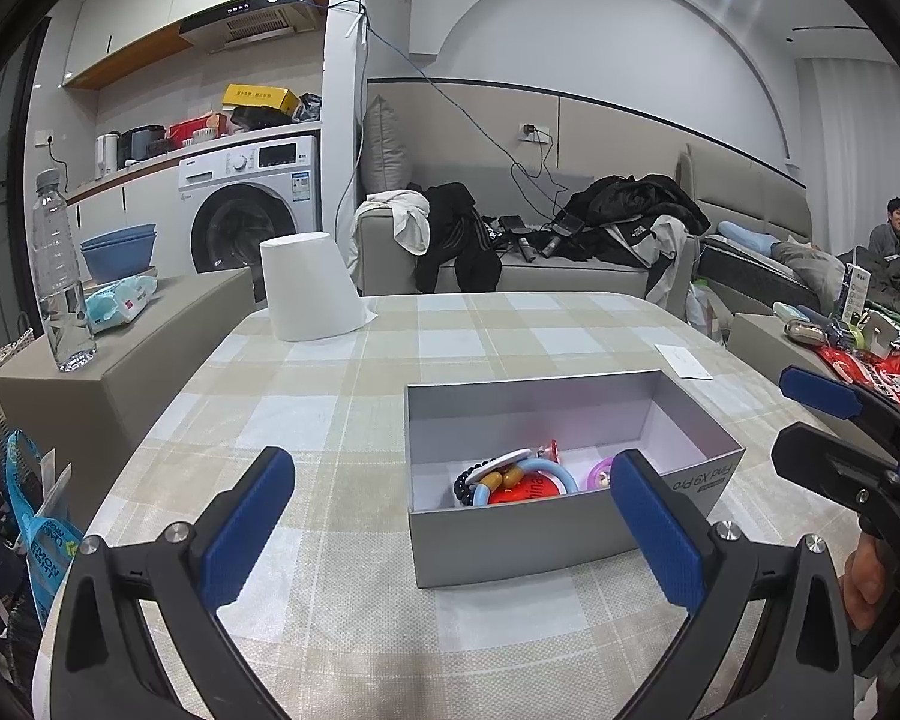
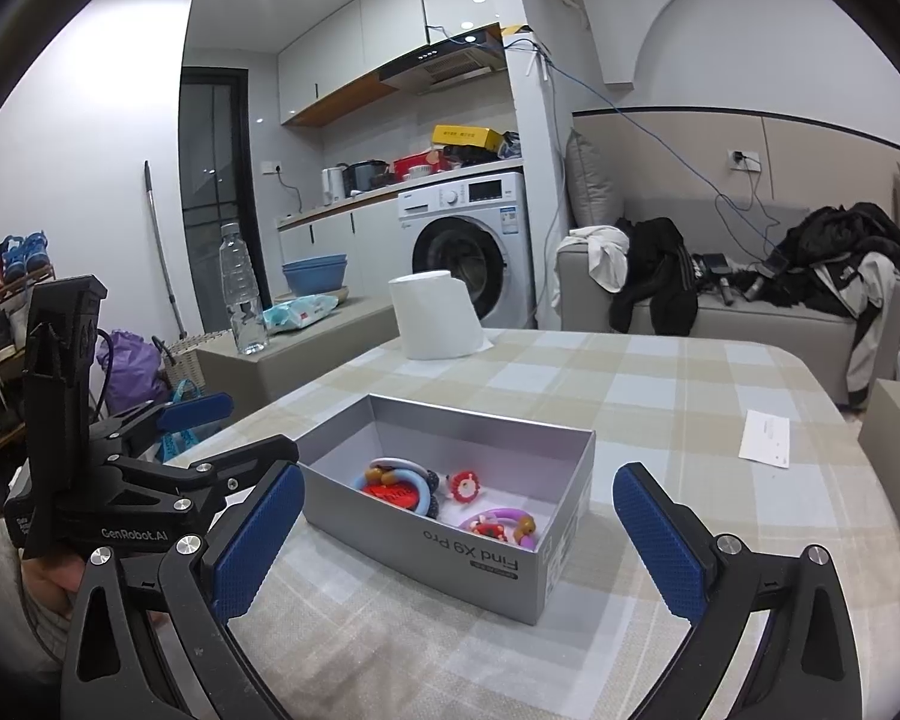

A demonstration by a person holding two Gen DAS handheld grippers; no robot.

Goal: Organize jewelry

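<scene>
A grey cardboard box (image 1: 510, 540) (image 2: 450, 564) stands on the checked tablecloth. Inside lie several pieces: a black bead bracelet (image 1: 462, 483), a blue ring bracelet (image 1: 546, 471) (image 2: 423, 495), a red round piece (image 2: 463, 485) and a purple ring bracelet (image 1: 597, 474) (image 2: 498, 522). My left gripper (image 1: 450, 534) is open and empty just in front of the box. My right gripper (image 2: 462, 546) is open and empty, its fingers on either side of the box's near corner. Each gripper shows in the other's view: the right one (image 1: 840, 420), the left one (image 2: 210, 426).
A white paper roll (image 1: 309, 288) (image 2: 435, 315) stands at the table's far end. A white card (image 1: 684, 360) (image 2: 765, 438) lies on the right of the table. A water bottle (image 1: 60, 276) stands on a side box at left. A sofa with clothes lies behind.
</scene>
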